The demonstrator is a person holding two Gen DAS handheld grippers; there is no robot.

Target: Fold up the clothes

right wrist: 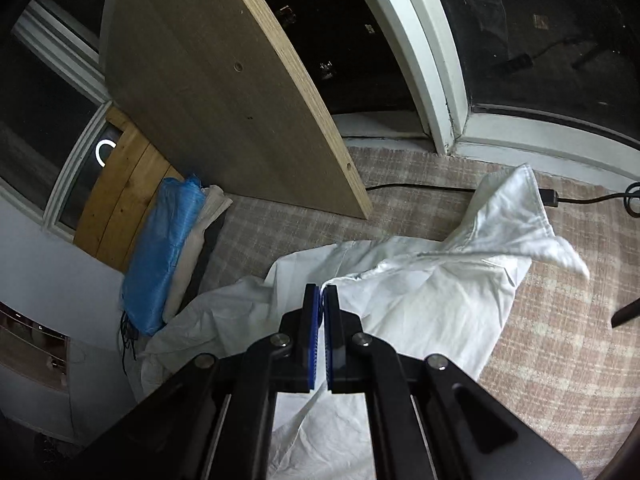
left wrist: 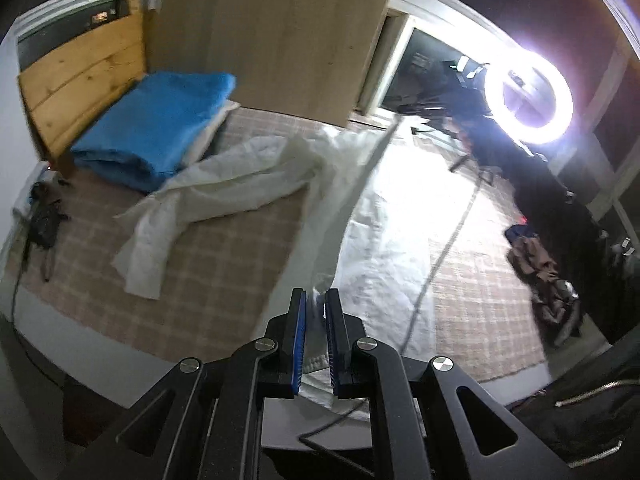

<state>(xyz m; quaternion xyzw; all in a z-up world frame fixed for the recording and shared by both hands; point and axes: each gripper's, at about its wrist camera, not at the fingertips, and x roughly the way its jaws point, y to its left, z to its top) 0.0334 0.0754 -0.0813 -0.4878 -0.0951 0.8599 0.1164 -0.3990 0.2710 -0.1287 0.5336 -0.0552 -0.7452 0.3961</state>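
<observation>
Left wrist view showed the left tongs [left wrist: 316, 300] clamped on an edge of the crumpled white cotton shirt [left wrist: 384, 216], a fold of cloth pinched between the 2 blue-lined fingers [left wrist: 299, 344] and lifted off the floor. From that grip a taut strip of fabric rose toward the far side, while the rest of the shirt lay spread on the beige checked rug [left wrist: 208, 276], with 1 sleeve trailing off to the left. A folded blue blanket [left wrist: 152, 128] sat near a pale wooden board [left wrist: 272, 32], and a glaring round ring light [left wrist: 528, 96] stood at the right, a black cable [left wrist: 444, 248] running across the shirt.

Right wrist view showed the right tongs [right wrist: 321, 294] closed on another edge of the same shirt [right wrist: 432, 300], their blue pads [right wrist: 314, 352] pressed nearly together with cloth between them. The collar end lay beyond, toward a white window frame [right wrist: 424, 60].
</observation>
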